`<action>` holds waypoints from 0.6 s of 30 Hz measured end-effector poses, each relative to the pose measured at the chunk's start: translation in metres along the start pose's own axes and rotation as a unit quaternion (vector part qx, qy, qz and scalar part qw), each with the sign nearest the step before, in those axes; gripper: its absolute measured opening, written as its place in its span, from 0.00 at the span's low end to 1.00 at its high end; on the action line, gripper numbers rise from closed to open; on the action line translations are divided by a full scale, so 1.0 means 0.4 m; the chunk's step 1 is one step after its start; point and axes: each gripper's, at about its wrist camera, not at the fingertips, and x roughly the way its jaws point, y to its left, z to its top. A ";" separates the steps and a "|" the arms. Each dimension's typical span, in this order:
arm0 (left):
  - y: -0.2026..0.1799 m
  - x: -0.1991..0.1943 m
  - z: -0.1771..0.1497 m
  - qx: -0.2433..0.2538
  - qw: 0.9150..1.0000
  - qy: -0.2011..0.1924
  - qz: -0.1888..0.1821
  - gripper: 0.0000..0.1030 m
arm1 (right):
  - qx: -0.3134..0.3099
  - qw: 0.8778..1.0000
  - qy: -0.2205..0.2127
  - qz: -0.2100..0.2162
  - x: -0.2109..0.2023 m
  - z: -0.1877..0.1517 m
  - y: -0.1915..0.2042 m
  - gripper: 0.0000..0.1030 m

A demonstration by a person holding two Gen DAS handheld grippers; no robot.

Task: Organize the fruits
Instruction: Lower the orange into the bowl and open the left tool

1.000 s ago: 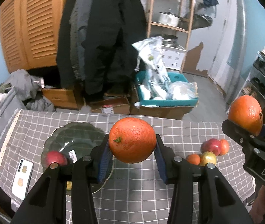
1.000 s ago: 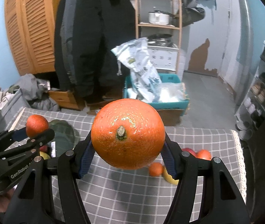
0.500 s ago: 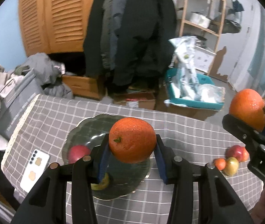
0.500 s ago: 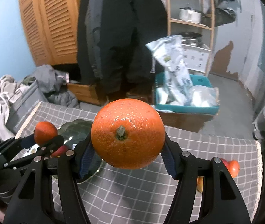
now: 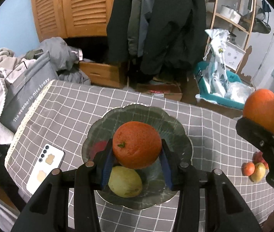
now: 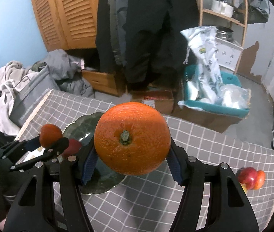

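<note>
Holding an orange (image 5: 136, 144) over the green glass plate (image 5: 183, 135), my left gripper (image 5: 136, 160) is clamping it above a yellow fruit (image 5: 125, 181); my right gripper (image 6: 132, 154) is gripping a second orange (image 6: 132, 138) beside the plate.

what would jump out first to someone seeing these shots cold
Two big oranges, one clamped in each gripper: the left gripper holds an orange right above the dark glass plate, and the right gripper holds another orange above the checked tablecloth. On the plate lie a yellow-green fruit and a red fruit, and a small cluster of fruits waits near the table's right edge.
</note>
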 end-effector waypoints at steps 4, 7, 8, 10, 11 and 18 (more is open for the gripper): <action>0.007 0.048 -0.011 0.005 1.000 0.026 -0.002 0.44 | -0.009 1.000 0.017 0.007 0.040 -0.002 0.023 0.63; 0.017 0.083 -0.022 0.001 0.999 0.040 0.000 0.44 | -0.014 0.999 0.034 0.010 0.078 -0.011 0.033 0.63; 0.021 0.096 -0.025 -0.001 0.999 0.046 0.000 0.44 | -0.015 0.999 0.038 0.011 0.087 -0.013 0.033 0.63; 0.029 0.119 -0.032 -0.004 0.998 0.057 0.001 0.44 | -0.017 0.999 0.047 0.015 0.108 -0.022 0.037 0.63; 0.032 0.128 -0.034 -0.005 0.998 0.061 0.002 0.44 | -0.017 0.998 0.052 0.017 0.121 -0.026 0.037 0.63; 0.050 0.187 -0.062 -0.011 0.995 0.095 0.010 0.44 | -0.021 0.996 0.084 0.027 0.185 -0.055 0.047 0.63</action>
